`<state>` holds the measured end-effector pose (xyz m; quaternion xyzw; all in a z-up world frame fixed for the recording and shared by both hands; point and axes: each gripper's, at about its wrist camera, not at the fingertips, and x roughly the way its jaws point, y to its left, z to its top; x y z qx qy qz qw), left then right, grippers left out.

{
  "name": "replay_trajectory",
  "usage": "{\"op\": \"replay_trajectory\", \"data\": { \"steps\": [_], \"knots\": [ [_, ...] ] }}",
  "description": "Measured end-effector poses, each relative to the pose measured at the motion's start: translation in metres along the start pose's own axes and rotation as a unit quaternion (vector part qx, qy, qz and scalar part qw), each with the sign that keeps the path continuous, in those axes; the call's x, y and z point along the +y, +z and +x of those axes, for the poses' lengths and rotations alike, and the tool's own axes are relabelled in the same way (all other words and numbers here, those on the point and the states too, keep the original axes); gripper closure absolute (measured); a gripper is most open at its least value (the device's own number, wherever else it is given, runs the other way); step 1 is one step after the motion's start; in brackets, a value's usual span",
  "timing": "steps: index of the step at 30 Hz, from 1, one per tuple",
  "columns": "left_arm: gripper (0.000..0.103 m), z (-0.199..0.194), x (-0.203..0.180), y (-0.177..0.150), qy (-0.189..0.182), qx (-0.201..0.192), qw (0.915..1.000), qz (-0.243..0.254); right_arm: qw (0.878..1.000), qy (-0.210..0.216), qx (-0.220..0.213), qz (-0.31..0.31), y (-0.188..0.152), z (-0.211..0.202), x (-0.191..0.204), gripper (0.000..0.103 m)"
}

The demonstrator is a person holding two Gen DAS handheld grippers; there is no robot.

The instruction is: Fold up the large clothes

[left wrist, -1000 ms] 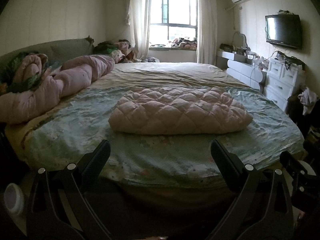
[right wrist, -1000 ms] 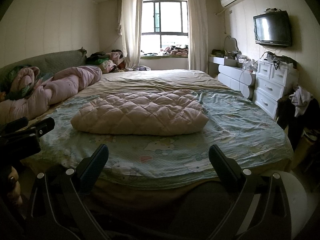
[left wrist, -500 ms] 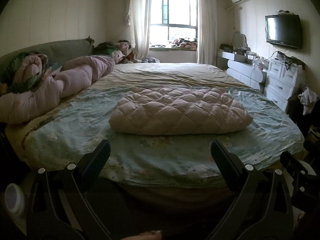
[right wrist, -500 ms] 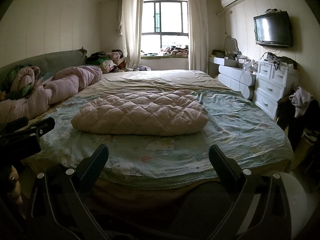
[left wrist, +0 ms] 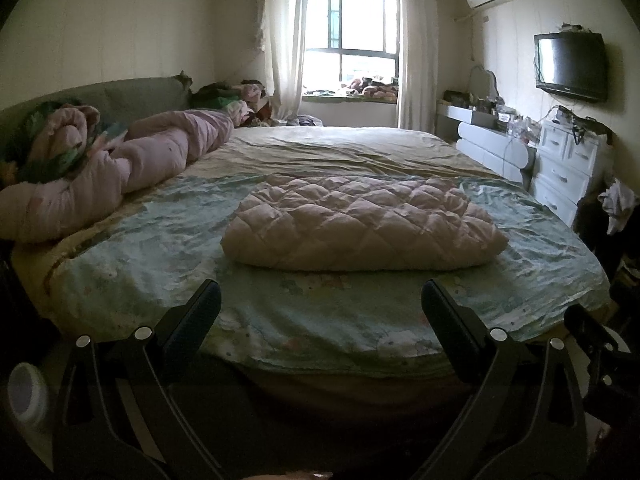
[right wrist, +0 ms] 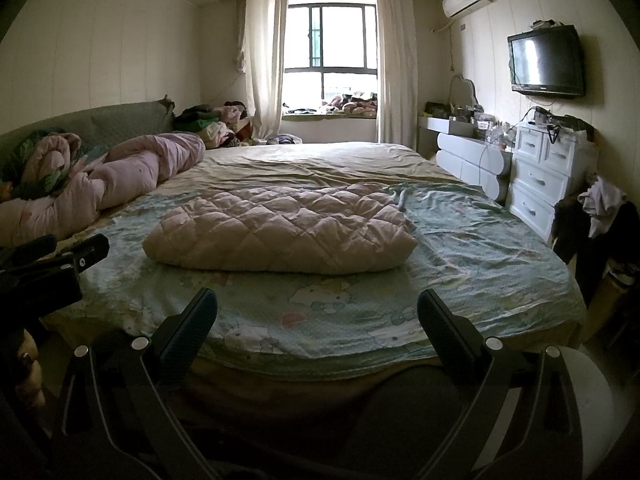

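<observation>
While both grippers hang back at the foot of the bed [left wrist: 120, 280], nothing is being held, so this looks like a pause with the fold done or nearly so.

Far left, a rolled duvet [left wrist: 120, 172] lies along the headboard [left wrist: 120, 92], pushed aside, probably to free the middle of the mattress as a work surface. Beyond it, loose clothes [right wrist: 208, 120] are heaped in the corner by the curtain; these may be the next items, though I cannot tell what they are.

Next comes the left gripper [left wrist: 320, 300], its fingers spread wide and empty, pointing at the centre of the bed from just off the near edge. In the right wrist view it shows as a dark shape at the left border [right wrist: 52, 264].

At centre, the quilted jacket [left wrist: 360, 224] sits folded into a thick rectangular pad on the green sheet [left wrist: 160, 248], its rounded fold edge toward the cameras. It lies flat and square, well apart from both tools, which suggests it was set there to stay.

Right of that, the right gripper [right wrist: 318, 304] is likewise spread and empty, aimed at the same bundle.

Far right stand a drawer chest [right wrist: 548, 176] and a wall TV [right wrist: 546, 64], clear of the work.
</observation>
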<state>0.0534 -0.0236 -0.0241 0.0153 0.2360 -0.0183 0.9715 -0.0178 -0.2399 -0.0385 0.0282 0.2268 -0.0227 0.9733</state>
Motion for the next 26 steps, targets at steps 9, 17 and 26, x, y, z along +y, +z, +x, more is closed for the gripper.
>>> {"op": "replay_trajectory", "data": {
  "steps": [9,17,26],
  "knots": [
    [0.009,-0.003,-0.001,0.001,-0.006,0.005,1.0,0.001,1.0,-0.001,0.0,-0.002,0.001,0.001,-0.001,0.004],
    [0.009,-0.006,0.001,0.007,0.009,-0.009,0.9999,0.008,1.0,0.0,-0.001,-0.001,0.0,0.0,0.001,0.004],
    [0.009,-0.004,0.008,0.013,-0.008,0.003,0.9999,-0.009,1.0,-0.001,0.0,-0.003,0.001,0.001,0.001,0.004]
  ]
}}
